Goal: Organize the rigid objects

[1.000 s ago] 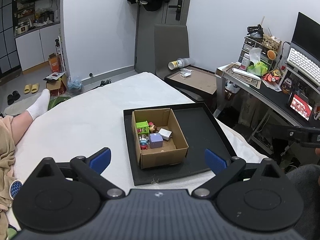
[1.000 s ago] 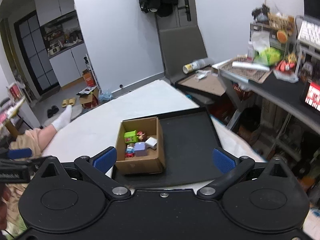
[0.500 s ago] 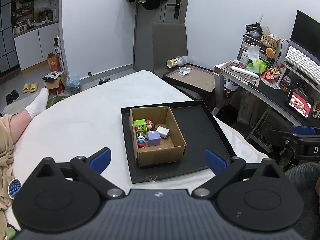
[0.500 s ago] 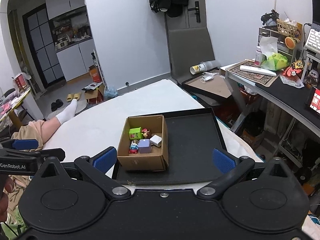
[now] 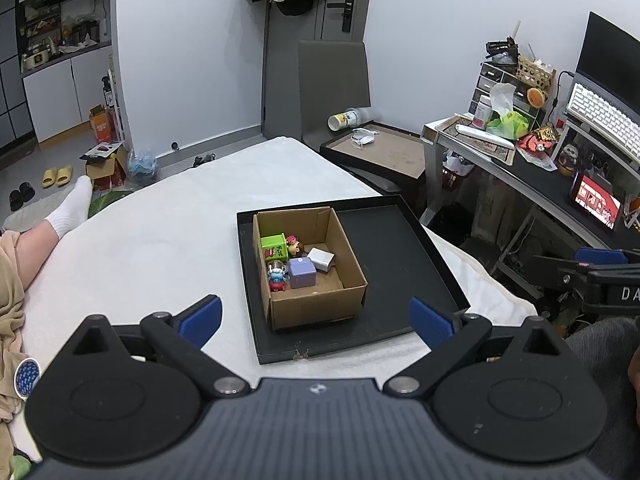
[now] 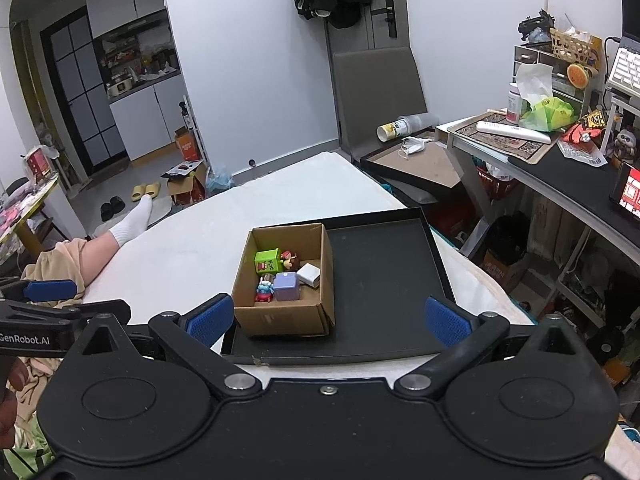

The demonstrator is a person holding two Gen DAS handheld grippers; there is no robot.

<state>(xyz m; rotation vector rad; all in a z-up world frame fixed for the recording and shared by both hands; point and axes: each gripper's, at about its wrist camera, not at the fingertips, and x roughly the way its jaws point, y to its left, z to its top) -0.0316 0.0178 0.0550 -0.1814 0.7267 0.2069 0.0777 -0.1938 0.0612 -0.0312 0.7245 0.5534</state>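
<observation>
Two grippers are hovering over the bed's near edge, left gripper (image 5: pixel 316 322) and right gripper (image 6: pixel 326 320), both spread wide and gripping nothing; the left one is reading "GenRobot.AI". Beyond, one cardboard box (image 6: pixel 280 316) is sitting in one black tray (image 6: pixel 384 280), holding perhaps five small toys: green cube (image 6: pixel 268 261), purple cube (image 6: pixel 286 286), white block (image 6: pixel 309 275), two figurines.

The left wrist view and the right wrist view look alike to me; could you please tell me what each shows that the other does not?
Only the left wrist view shows the right hand-held gripper at its right edge and a bare monitor screen.

Only the right wrist view shows the left hand-held gripper at its left edge and a round yellow-rimmed table.

Both share the cardboard box on the black tray, holding a green cube, purple cube and white block.
</observation>
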